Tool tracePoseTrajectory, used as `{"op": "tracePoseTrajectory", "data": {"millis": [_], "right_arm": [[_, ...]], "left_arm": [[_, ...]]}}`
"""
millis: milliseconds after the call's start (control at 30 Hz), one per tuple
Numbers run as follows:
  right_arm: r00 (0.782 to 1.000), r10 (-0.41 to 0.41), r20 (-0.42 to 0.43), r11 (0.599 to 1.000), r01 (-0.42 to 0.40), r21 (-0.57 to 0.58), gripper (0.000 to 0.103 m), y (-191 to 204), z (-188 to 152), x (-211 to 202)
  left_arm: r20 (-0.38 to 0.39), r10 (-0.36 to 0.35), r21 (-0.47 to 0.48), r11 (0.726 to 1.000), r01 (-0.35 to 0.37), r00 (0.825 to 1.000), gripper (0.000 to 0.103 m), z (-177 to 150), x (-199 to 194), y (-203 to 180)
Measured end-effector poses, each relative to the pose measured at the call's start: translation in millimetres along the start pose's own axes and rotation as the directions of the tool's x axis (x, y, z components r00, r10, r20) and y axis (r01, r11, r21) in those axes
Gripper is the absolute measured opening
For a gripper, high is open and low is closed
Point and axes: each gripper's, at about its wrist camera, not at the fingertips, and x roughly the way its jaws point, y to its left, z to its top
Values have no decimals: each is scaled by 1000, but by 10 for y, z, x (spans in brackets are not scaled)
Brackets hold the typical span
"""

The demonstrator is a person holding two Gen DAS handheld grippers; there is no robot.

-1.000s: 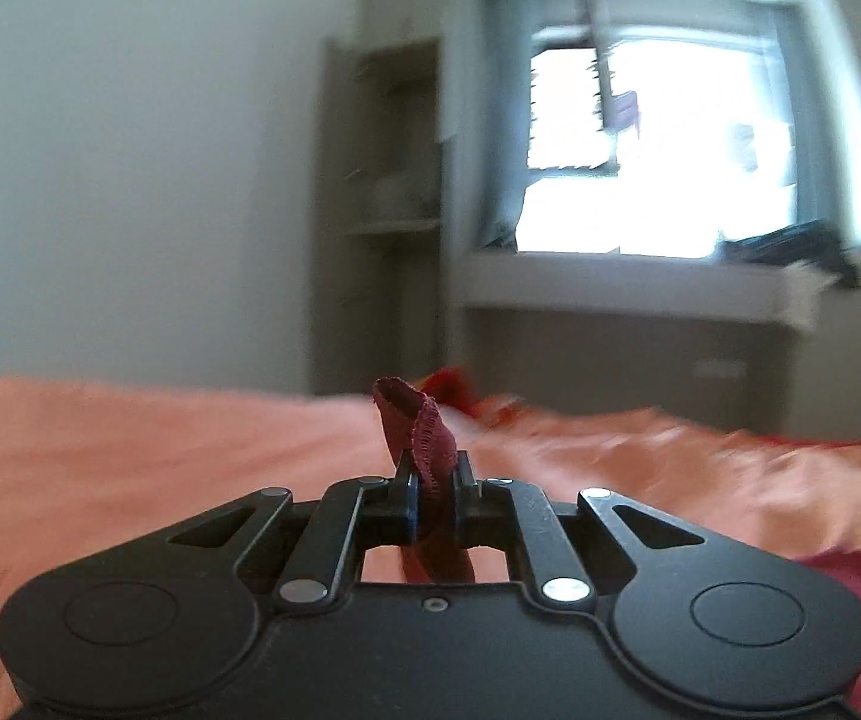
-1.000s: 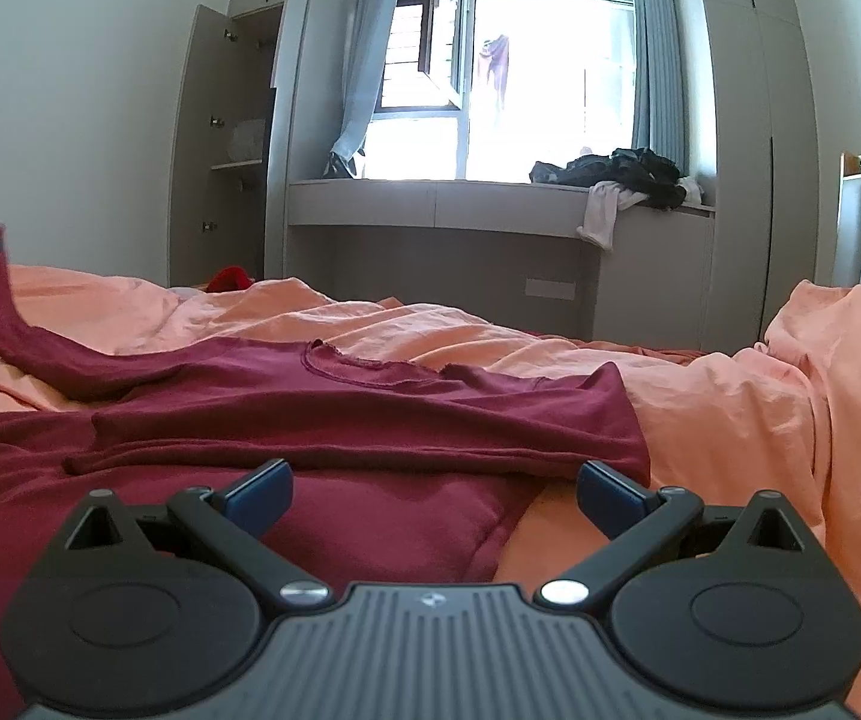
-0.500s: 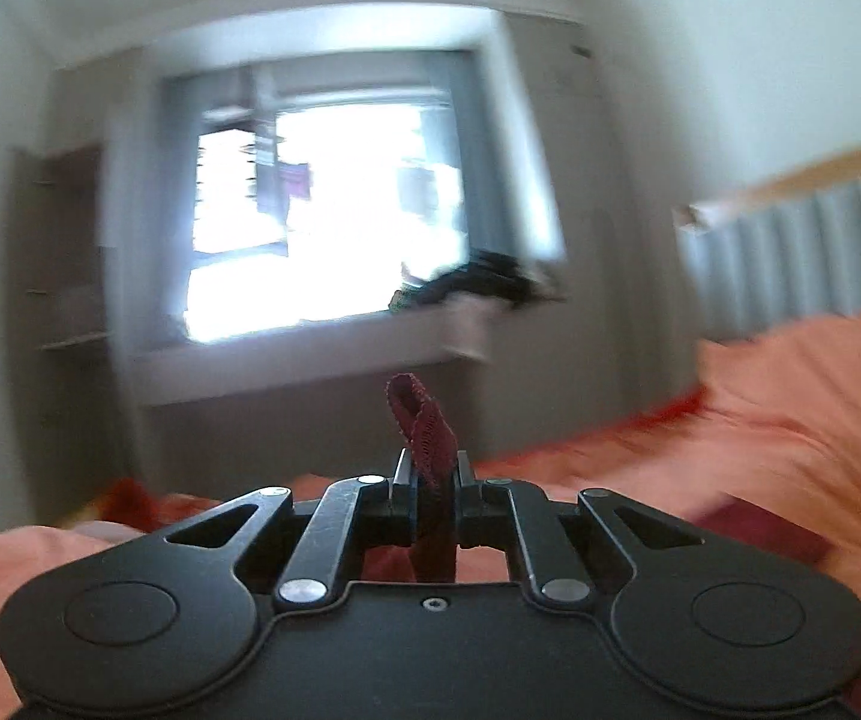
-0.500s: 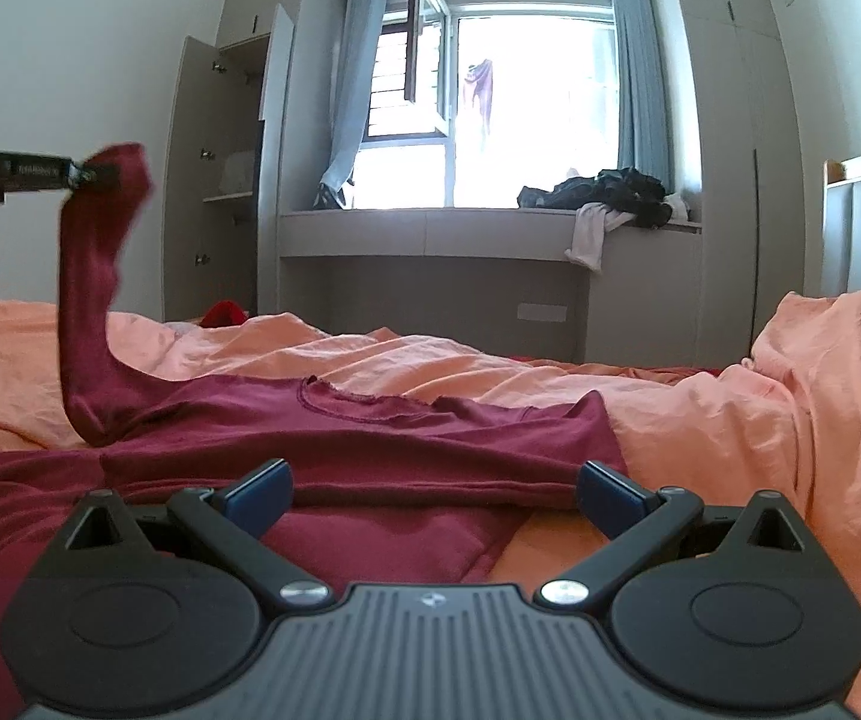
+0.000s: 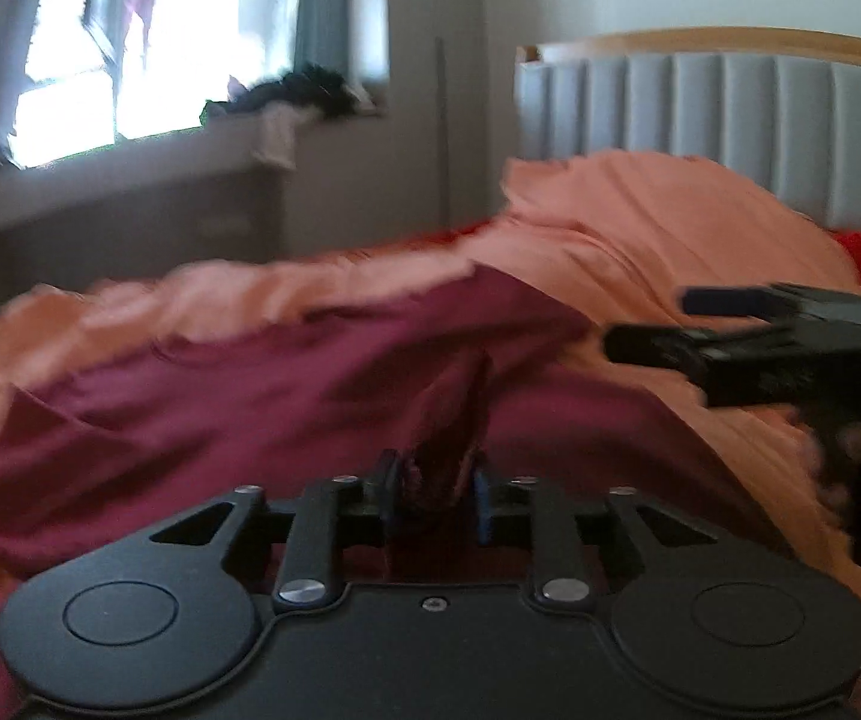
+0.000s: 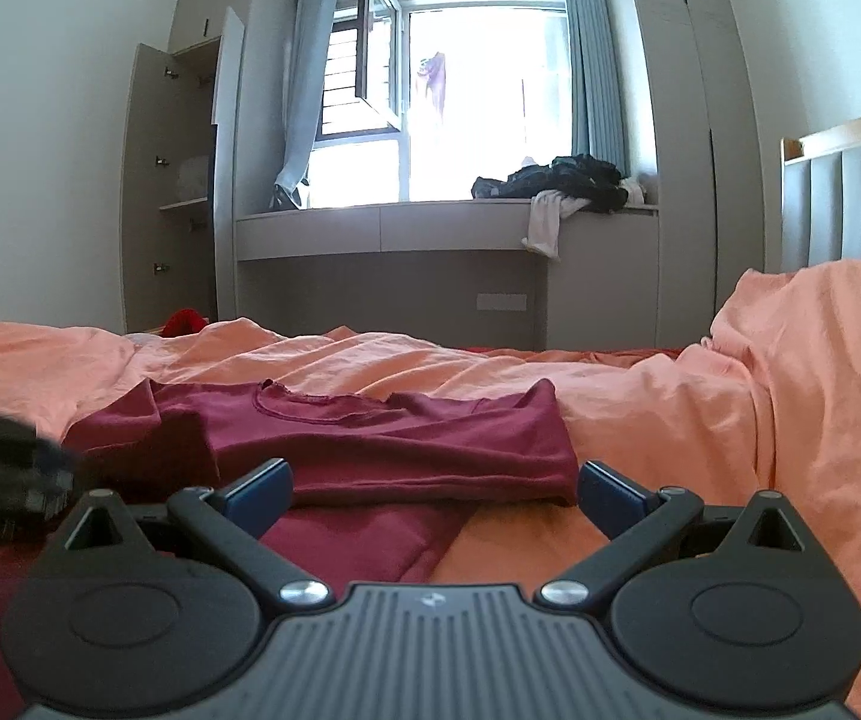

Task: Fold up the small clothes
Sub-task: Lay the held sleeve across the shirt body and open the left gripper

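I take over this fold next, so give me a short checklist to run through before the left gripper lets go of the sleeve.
1. Left gripper shut on the sleeve: ok.
2. Sleeve brought over the maroon shirt body: ok.
3. Right gripper open and holding nothing: ok.
4. Right gripper apart from the left: ok, it shows off to the side in the left wrist view.
5. Sleeve lying flat, without a twist: cannot tell, too blurred.
6. Shirt flat on the orange bedding: not ok, wrinkled.

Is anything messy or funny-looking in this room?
Yes. A pile of dark clothes is heaped on the window ledge, with a white piece dangling over its edge. The maroon shirt lies half-folded on the rumpled orange bedding.
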Motion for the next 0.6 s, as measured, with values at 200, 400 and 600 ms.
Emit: {"op": "tracePoseTrajectory", "data": {"millis": [200, 400, 600], "right_arm": [[999, 25, -21, 1000, -25, -15, 103, 78, -38, 56], [996, 76, -37, 996, -77, -38, 103, 183, -84, 80], [993, 120, -13, 989, -121, -81, 103, 337, -81, 113]], "left_arm": [[-9, -18, 42, 999, 18, 1000, 69, -40, -230, 116], [-7, 130, -46, 990, -130, 992, 86, 112, -479, 620], [-100, 383, -192, 898, -395, 918, 88, 159, -403, 1577]]}}
